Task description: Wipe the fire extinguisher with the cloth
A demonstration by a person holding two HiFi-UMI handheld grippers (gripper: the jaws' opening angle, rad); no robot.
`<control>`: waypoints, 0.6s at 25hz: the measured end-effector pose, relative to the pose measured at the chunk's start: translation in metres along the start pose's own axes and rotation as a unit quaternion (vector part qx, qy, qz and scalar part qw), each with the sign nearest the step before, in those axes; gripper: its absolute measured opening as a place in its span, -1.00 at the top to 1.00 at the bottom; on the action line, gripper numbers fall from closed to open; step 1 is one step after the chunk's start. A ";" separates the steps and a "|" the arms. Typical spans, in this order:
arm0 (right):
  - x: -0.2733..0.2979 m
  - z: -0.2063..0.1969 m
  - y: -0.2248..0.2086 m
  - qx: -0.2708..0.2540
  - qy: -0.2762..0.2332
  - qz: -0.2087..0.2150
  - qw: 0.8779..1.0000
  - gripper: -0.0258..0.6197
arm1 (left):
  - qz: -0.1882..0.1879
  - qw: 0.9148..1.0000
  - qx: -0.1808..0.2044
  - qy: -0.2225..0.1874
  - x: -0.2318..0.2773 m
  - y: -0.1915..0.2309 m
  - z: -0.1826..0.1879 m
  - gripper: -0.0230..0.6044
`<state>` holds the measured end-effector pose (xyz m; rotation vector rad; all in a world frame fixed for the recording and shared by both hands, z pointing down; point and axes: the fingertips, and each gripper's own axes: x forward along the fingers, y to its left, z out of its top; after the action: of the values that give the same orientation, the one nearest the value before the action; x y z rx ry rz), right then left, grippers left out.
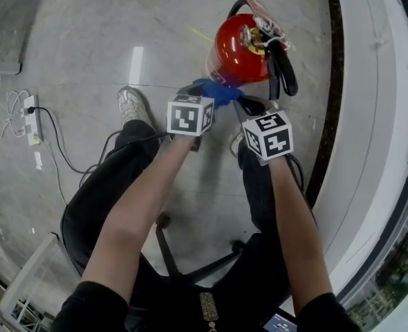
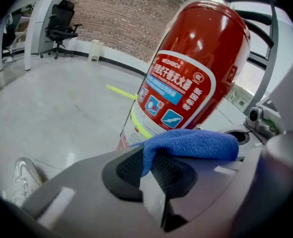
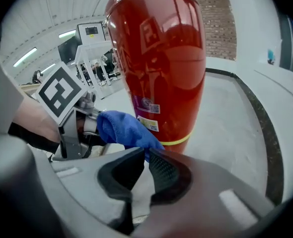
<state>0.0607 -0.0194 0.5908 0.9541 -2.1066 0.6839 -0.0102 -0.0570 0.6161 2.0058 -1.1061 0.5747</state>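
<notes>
Open grey floor [image 1: 86, 40] spreads to the left and ahead. On the right, a dark border strip [image 1: 332, 81] and a white curved ledge [image 1: 380, 116] close in. The red fire extinguisher [image 1: 240, 43] stands on the floor near that strip, with its black hose [image 1: 287, 71] hanging on its right side. Only the left gripper view shows its large printed label [image 2: 174, 95]. The right gripper view shows its glossy side with a small sticker [image 3: 149, 105]. The blue cloth [image 1: 218, 92] spans both tools and seems to lie against the cylinder's lower body. The left gripper [image 2: 149, 170] and right gripper [image 3: 145, 170] each pinch a cloth end, jaws nearly together.
</notes>
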 end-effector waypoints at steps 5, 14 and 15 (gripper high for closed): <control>0.018 0.008 0.018 -0.006 -0.002 0.012 1.000 0.83 | -0.001 1.000 0.019 -0.012 0.001 0.029 0.022 0.83; 0.040 0.008 0.037 -0.010 0.019 0.015 1.000 0.83 | -0.056 0.994 0.086 -0.024 0.023 0.052 0.072 0.83; 0.041 0.004 0.037 -0.013 0.026 0.010 1.000 0.83 | -0.061 0.993 0.096 -0.024 0.026 0.051 0.077 0.83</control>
<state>0.0102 -0.0177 0.6139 0.8924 -2.0768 0.6822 -0.0383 -0.1484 0.6078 2.2460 -0.9796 0.5913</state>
